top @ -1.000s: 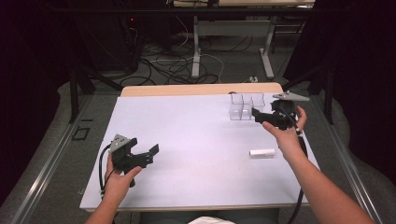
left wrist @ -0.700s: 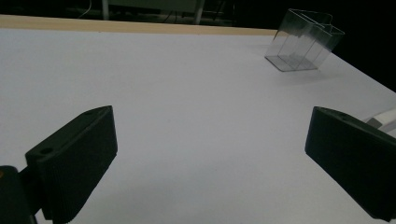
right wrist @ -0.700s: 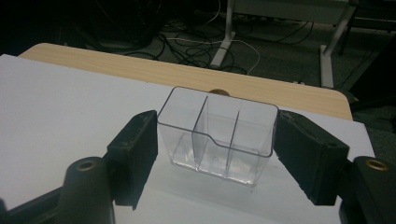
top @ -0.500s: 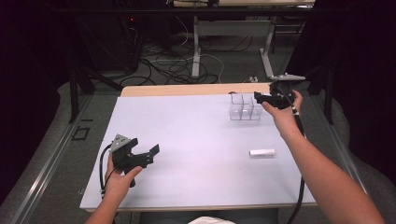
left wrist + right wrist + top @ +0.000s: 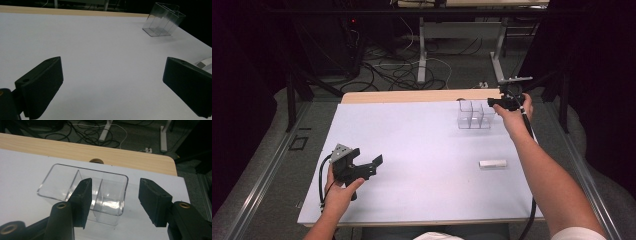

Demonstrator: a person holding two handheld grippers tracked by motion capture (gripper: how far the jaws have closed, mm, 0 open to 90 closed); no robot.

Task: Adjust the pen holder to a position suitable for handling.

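While your right gripper (image 5: 113,200) hangs over the clear divided organizer (image 5: 82,192), its half-open jaws have just been closing on nothing; your left gripper (image 5: 112,85) gapes wide, empty

white block (image 5: 493,163), floor cables (image 5: 412,65), table legs (image 5: 422,45)

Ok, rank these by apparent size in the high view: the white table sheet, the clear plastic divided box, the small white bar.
1. White table sheet, by far the largest.
2. Clear plastic divided box.
3. Small white bar, smallest, though it lies nearer the camera than the box.
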